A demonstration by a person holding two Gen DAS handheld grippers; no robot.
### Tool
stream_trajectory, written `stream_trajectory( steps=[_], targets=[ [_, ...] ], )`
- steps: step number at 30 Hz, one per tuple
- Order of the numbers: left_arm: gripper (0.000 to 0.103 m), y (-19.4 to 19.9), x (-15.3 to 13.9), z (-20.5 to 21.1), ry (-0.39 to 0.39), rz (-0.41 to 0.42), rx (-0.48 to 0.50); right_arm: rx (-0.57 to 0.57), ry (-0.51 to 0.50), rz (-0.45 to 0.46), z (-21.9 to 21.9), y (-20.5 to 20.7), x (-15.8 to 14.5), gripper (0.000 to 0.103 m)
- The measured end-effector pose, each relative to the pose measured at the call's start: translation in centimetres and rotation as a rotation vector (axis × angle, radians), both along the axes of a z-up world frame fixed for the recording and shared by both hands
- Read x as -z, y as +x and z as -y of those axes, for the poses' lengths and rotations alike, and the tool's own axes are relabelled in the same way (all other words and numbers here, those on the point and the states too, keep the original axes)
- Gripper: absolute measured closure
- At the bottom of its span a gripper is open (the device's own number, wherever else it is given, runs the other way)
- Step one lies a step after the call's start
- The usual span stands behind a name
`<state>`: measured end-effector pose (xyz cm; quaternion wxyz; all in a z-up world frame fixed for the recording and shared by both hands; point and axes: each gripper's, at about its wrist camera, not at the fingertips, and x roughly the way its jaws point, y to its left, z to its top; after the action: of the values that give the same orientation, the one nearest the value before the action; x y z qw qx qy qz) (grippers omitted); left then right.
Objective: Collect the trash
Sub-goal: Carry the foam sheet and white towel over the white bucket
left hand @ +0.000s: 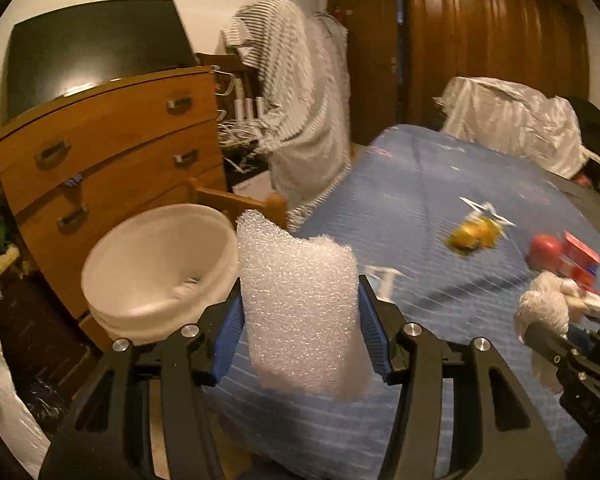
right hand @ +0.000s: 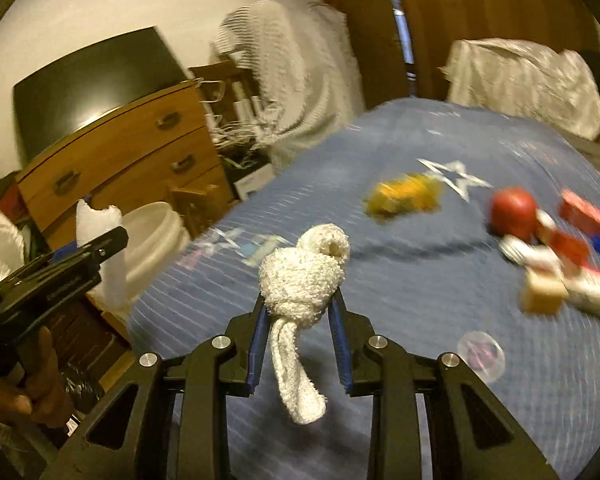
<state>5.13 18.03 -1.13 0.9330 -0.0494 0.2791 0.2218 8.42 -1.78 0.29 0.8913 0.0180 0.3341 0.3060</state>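
My left gripper (left hand: 300, 296) is shut on a white foam sheet (left hand: 304, 304) and holds it above the bed's left edge, just right of a white bin (left hand: 160, 272). My right gripper (right hand: 300, 304) is shut on a knotted white cloth (right hand: 304, 280) whose tail hangs down above the blue bedspread (right hand: 380, 280). The right gripper and its cloth (left hand: 548, 308) also show at the right of the left wrist view. The left gripper (right hand: 60, 268) with the foam (right hand: 100, 232) and the bin (right hand: 156, 236) show at the left of the right wrist view.
On the bedspread lie a yellow wrapper (right hand: 404, 196), a red ball (right hand: 514, 210), red and white packets (right hand: 572, 240), a tan block (right hand: 542, 296) and a clear round lid (right hand: 480, 354). A wooden dresser (left hand: 112, 148) stands behind the bin. Clothes hang at the back.
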Motion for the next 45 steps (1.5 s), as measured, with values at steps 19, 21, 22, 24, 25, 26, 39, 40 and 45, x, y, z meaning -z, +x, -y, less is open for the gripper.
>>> stream_trajectory(
  steps=[19,21,22,24,25,26,39,40,45],
  targets=[
    [0.051,1.5,-2.7,-18.4,0.084,-0.033,-0.247,-0.415,-0.135,0.101,-28.8,4.9,-6.6,0.072],
    [0.051,1.9,-2.6,-19.5,0.090,-0.046,-0.254,-0.435,-0.150,0.100,-30.9,5.3,-6.7,0.072],
    [0.051,2.1,-2.4,-20.2,0.088,-0.054,-0.257,-0.442,-0.150,0.094,-31.8,5.5,-6.7,0.072],
    [0.051,2.3,-2.1,-21.1,0.084,-0.062,-0.260,-0.453,-0.152,0.082,-33.5,6.0,-6.7,0.072],
    [0.051,2.4,-1.9,-21.5,0.079,-0.066,-0.258,-0.456,-0.155,0.077,-34.2,6.1,-6.7,0.072],
    [0.051,2.5,-1.7,-22.0,0.073,-0.070,-0.256,-0.460,-0.158,0.071,-34.9,6.3,-6.6,0.072],
    [0.051,3.4,0.1,-24.1,0.058,-0.097,-0.248,-0.485,-0.186,0.046,-38.2,7.5,-5.2,0.072],
    [0.051,3.5,0.1,-24.2,0.057,-0.098,-0.247,-0.485,-0.187,0.044,-38.2,7.5,-5.2,0.072],
    [0.051,3.6,0.3,-24.5,0.052,-0.102,-0.248,-0.490,-0.190,0.040,-38.2,7.6,-5.0,0.072]
  ],
)
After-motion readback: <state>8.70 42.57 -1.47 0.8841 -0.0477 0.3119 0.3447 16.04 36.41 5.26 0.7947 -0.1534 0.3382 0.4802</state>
